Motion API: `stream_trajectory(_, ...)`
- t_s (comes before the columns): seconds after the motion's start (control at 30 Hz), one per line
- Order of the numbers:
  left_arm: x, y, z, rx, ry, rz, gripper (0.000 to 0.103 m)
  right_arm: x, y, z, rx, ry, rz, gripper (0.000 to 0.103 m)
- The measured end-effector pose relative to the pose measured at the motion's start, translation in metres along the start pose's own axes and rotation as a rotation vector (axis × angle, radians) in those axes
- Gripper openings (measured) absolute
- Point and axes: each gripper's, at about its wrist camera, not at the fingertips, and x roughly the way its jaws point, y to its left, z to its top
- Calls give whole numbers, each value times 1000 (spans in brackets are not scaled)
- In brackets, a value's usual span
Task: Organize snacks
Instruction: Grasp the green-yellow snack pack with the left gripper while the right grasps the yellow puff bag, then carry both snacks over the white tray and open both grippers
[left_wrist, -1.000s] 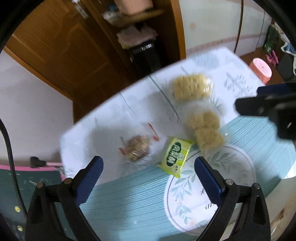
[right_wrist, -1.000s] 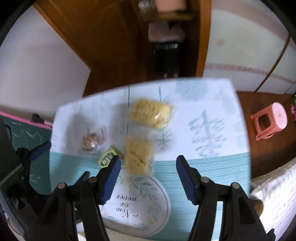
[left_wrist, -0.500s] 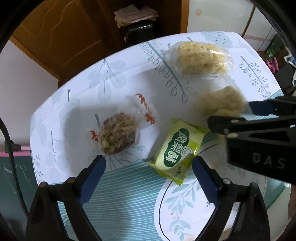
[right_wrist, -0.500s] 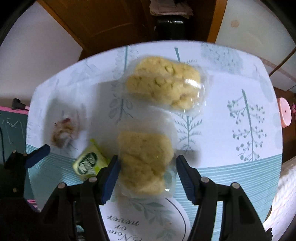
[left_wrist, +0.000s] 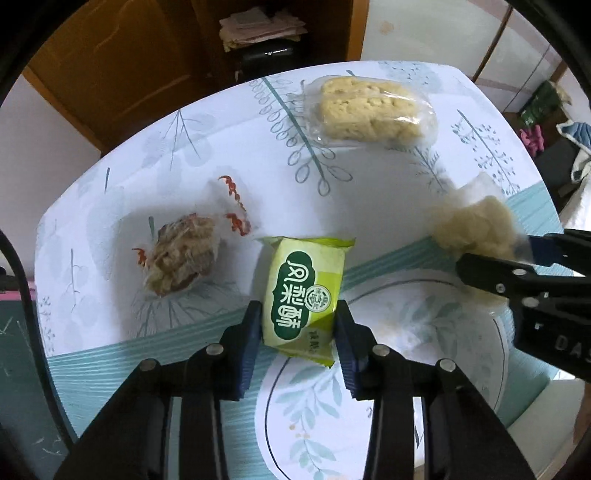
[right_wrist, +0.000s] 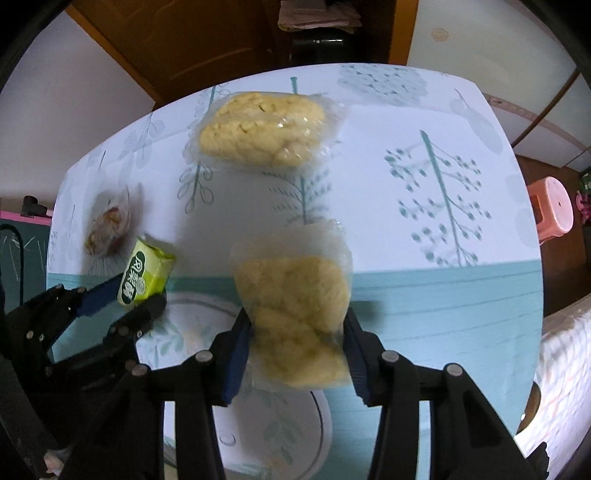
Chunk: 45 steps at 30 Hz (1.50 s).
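Table (left_wrist: 369, 192): a flat top under a smooth printed cloth, white with pale leaf and tree motifs toward the upper frame, ribbed teal with a white oval medallion toward the lower frame. The surface looks slick, so packets will likely slide if nudged.

Upper pastry packet (right_wrist: 262, 129): largest item, upper centre of the right wrist view. It is a lumpy yellow crumbly block in clear glossy film, untouched. Judged light, soft and brittle; best taken across its short sides with mild pressure.

Near pastry packet (right_wrist: 295, 291): same make, lower centre of the right wrist view. The right gripper (right_wrist: 297, 332) straddles its lower half, jaws closing, with the blue pads against the film on both flanks. The loose film at the upper end offers no firm hold. The contents are prone to crushing and crumbling.

Green packet (left_wrist: 304, 291): centre of the left wrist view, on the white-teal border. It is an opaque pillow wrap with crimped ends, firm-looking and light. The left gripper (left_wrist: 298, 325) is closing on its lower half, pads pressing both long sides. The foil may slip, so a hold on the body rather than the crimps is sound.

Brown snack (left_wrist: 181, 254): left of the green packet, smallest. It is a coarse fibrous round in clear film with red print, untouched. Judged fragile.
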Motion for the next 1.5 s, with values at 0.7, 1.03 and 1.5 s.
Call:
stream_trajectory(0.7,-312,-13,-104,-75,-405,45,36,-264,5,-128,-45,-424,137,46)
stream_trajectory(1.03,-399,-39,-186,-18,-536,-18,37,-336,26,-225,-184,-612,165,46)
stream_trajectory(1.5,-358,-72,-253,40,-460,-93,37,-323,25,-288,-213,-616,199,46)
